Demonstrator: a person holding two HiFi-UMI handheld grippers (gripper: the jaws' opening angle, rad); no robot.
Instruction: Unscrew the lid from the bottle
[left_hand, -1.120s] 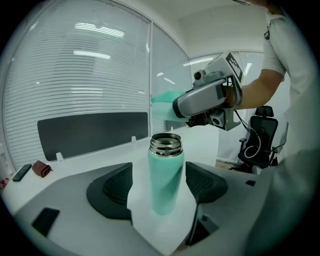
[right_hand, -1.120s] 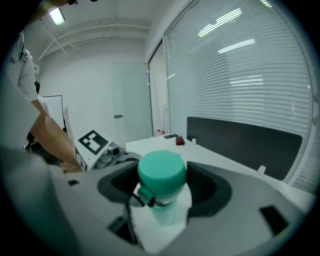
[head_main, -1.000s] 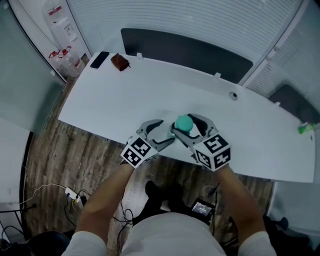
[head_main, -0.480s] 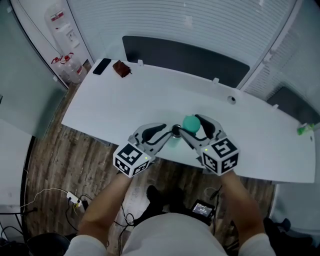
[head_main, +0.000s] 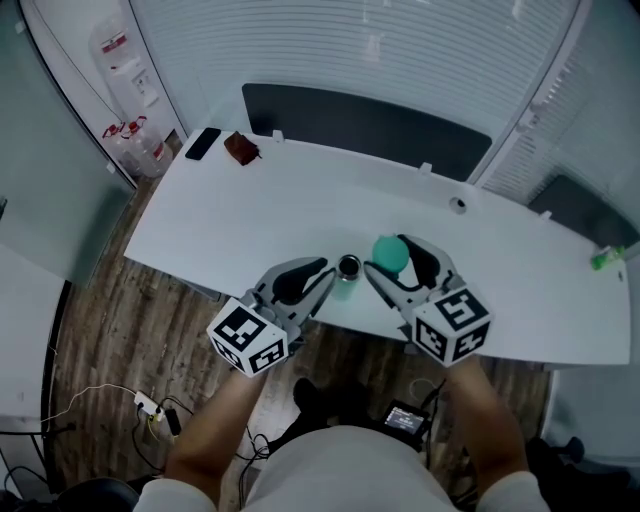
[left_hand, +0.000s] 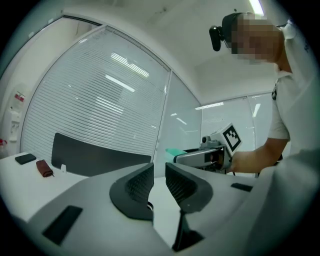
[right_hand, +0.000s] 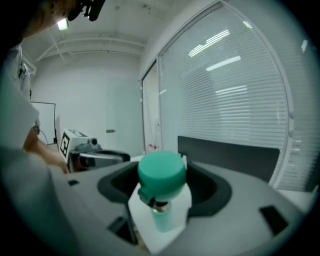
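Two grippers: right gripper (head_main: 388, 256) clamps the lid (right_hand: 161, 172), left gripper (left_hand: 159, 182) empty, jaws just closing to a slit; open bottle (head_main: 348, 268) between them.

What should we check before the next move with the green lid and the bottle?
1. Lid off the bottle: ok, the bottle's mouth shows open beside it.
2. Right gripper shut on the lid: ok.
3. Bottle upright on the table: ok, it stands near the front edge.
4. Left gripper empty: ok, its jaws have just been closing, with nothing between them.
5. Bottle held steady: not ok, neither gripper holds it.
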